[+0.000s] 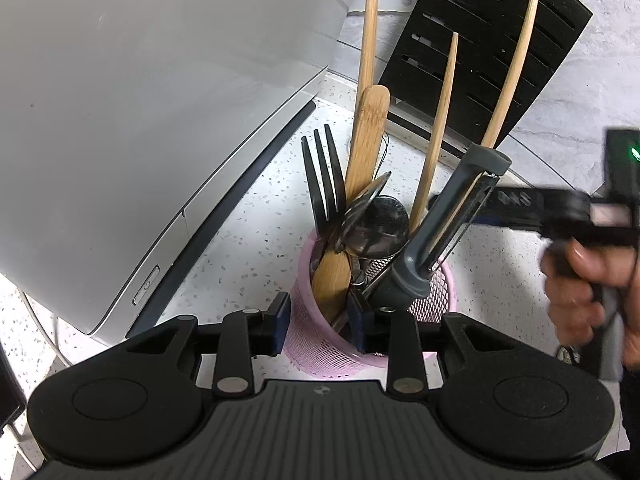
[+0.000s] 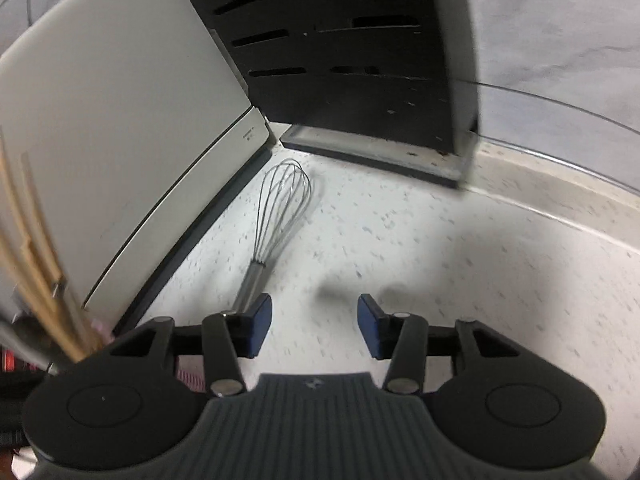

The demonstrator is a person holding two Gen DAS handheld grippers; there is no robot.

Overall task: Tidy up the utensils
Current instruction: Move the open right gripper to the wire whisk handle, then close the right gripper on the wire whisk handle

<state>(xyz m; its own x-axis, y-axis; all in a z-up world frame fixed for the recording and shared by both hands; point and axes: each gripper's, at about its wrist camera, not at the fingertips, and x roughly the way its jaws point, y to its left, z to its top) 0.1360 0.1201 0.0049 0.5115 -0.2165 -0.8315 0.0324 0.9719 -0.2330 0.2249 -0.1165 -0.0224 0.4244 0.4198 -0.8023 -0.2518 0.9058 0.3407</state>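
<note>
Left gripper (image 1: 320, 324) pinches the pink mesh holder (image 1: 434, 292) wall, prob. to steady it while utensils go in. Right gripper (image 2: 314, 326) hangs roughly half open w/ nothing between pads, just short of whisk (image 2: 276, 216) lying on counter (image 2: 440, 280), likely next.

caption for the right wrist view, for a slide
Open right gripper hovers over a speckled counter, a wire whisk lying just ahead.

Left claw (image 1: 320, 326): pitched steeply downward, blue-padded fingers (image 1: 280, 322) set on either side of a basket wall, one outside and one inside. Right claw (image 2: 314, 326): pitched downward, jaws apart, nothing between the pads. A hand (image 1: 588, 280) grips the right claw's handle, blurred in the left view.
</note>
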